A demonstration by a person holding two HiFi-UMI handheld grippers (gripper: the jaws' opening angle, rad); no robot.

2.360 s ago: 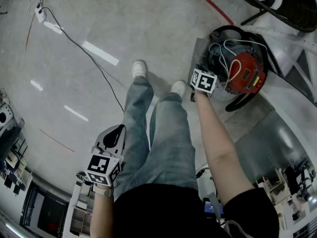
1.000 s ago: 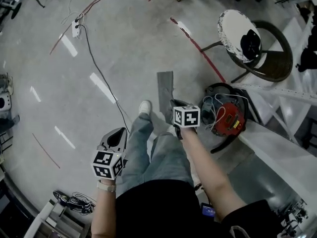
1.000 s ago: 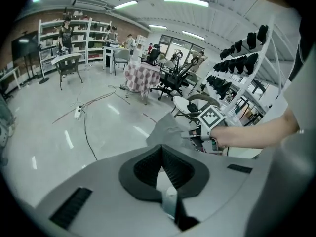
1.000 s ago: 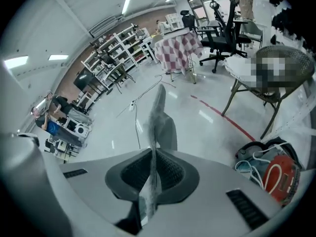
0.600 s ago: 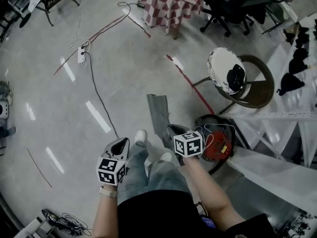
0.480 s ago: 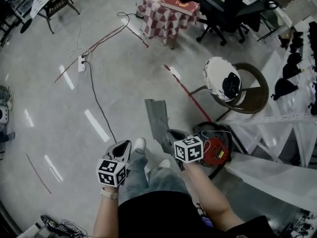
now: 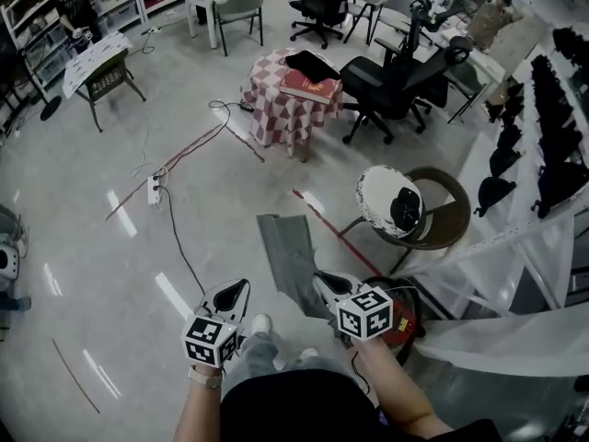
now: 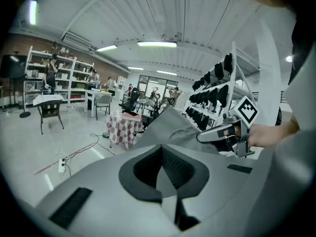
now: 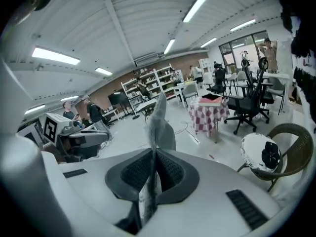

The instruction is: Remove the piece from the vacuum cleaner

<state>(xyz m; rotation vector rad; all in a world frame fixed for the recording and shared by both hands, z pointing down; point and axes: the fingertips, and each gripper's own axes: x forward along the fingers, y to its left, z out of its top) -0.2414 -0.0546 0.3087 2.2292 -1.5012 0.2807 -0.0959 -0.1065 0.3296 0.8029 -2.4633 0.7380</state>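
A flat grey piece (image 7: 287, 254) stands up off the floor, its lower edge pinched in my right gripper (image 7: 324, 284), which is shut on it. Seen edge-on in the right gripper view, the piece (image 9: 159, 120) rises between the pads of my right gripper (image 9: 151, 184). The red vacuum cleaner (image 7: 407, 319) lies on the floor just right of that gripper, mostly hidden behind its marker cube. To the left, my left gripper (image 7: 237, 291) hangs shut with nothing in it. In the left gripper view, the left gripper (image 8: 170, 184) faces the piece (image 8: 168, 127).
A round-seated wicker chair (image 7: 405, 208) stands beyond the vacuum. A checked-cloth table (image 7: 290, 99) and black office chairs (image 7: 396, 76) are farther off. A power strip with its cable (image 7: 155, 190) lies on the floor at left. White frames and plastic sheeting (image 7: 515, 325) line the right side.
My right gripper has lifted the grey piece up and away from the vacuum cleaner, and the head view has tilted up toward the room. The left gripper has hardly moved.
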